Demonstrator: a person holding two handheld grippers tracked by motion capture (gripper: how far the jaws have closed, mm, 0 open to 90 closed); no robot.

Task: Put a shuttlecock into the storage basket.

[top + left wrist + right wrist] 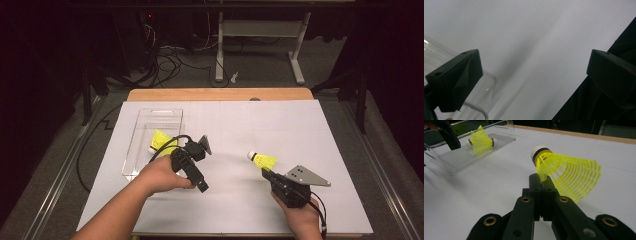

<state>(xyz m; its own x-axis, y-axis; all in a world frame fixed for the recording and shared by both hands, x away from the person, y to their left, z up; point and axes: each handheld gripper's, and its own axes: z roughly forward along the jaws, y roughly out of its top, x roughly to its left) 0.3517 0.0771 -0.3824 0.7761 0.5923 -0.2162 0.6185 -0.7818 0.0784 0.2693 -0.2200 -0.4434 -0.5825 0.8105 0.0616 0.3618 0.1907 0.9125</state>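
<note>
Shuttlecock number one already in tray; second shuttlecock pinched by right gripper, not yet dropped in; left gripper spread, empty.

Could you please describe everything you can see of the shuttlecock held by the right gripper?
The shuttlecock has a bright yellow mesh skirt that looks like plastic, a white rounded cap and a dark band where they meet. It looks intact. The right gripper holds it clear of the white table, its jaws pinched shut on the skirt's edge near the cap. It lies roughly level, cap pointing away from the person and toward the clear tray, which it does not touch.
</note>
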